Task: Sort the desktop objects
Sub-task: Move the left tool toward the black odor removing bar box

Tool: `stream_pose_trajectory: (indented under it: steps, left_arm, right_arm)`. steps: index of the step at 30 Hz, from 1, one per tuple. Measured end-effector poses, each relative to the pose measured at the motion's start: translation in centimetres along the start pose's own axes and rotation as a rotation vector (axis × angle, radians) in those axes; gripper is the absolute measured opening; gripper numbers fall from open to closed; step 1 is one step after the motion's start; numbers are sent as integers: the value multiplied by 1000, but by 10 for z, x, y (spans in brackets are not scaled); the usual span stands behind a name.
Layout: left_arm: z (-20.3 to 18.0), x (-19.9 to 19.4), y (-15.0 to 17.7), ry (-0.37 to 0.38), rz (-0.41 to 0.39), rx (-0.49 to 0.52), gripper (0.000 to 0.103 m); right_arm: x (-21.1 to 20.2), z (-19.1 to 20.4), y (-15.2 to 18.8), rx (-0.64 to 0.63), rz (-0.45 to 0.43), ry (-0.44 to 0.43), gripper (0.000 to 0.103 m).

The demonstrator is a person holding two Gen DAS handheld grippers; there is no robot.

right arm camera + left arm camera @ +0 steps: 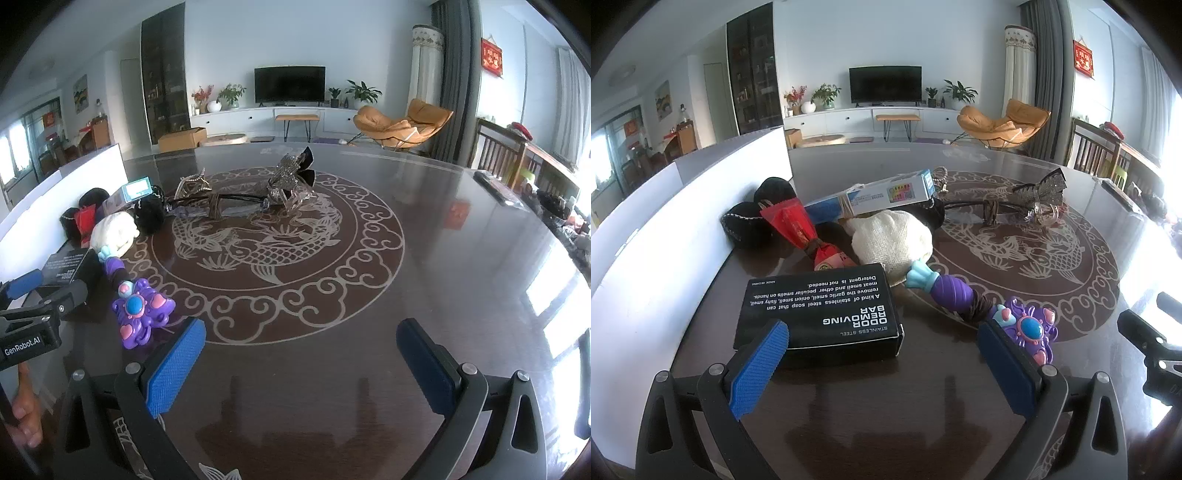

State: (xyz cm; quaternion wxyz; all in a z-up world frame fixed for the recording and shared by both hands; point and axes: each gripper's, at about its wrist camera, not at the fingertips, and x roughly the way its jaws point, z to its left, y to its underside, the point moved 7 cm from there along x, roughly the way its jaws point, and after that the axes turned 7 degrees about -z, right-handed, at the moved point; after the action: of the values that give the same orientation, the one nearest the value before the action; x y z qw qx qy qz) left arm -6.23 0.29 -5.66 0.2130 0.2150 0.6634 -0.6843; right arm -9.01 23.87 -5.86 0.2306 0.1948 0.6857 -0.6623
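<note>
In the left wrist view my left gripper [882,365] hangs open over the dark table, nothing between its blue pads. Just beyond its left pad lies a black "odor removing bar" box [820,310]. A purple toy wand [960,295] lies by the right pad. Behind them sit a cream knitted piece [894,236], a red packet [798,229], a black knitted item [757,218] and a blue-white box [875,195]. My right gripper [301,369] is open and empty above bare table, with the purple wand [142,310] to its left. A glittery bow [291,177] and headbands [221,206] lie farther back.
A tall white box wall [683,206] borders the pile on the left. The round table [424,258] has a fish and cloud pattern under glass. A remote-like dark bar [495,188] and clutter lie at the far right edge. A hand [26,413] holds the left gripper's handle.
</note>
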Motion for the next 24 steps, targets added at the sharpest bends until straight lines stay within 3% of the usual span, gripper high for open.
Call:
stream_pose_trajectory:
  steps: [14,24]
  left_arm:
    - [0,0,1,4,6,-6,103]
    - [1,0,1,2,6,-7,103]
  right_arm:
    - [9,3,4,-8,44,-23,103]
    - [26,6,13,-19,137,-27,103]
